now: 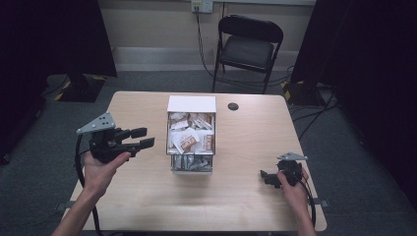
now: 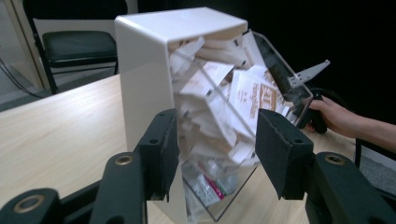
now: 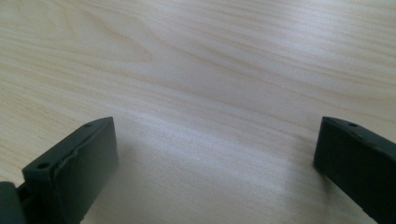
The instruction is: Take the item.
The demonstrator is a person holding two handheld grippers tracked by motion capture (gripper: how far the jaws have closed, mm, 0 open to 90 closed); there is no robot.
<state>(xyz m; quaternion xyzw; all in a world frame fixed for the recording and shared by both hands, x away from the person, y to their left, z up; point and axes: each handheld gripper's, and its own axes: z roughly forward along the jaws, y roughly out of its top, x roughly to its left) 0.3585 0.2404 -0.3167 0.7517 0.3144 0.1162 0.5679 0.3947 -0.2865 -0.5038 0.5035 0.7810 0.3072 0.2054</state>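
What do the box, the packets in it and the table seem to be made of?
Box: looks like glossy acrylic, white on the side and top, clear at the front, since the contents show through. Packets: probably paper, matte white, creased, with brown print. Table: pale wood grain, smooth, possibly laminate.

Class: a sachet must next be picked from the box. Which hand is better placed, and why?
Probably the left. Its tongs are raised, open and aimed at the box of sachets. The right tongs sit low over bare table, farther off.
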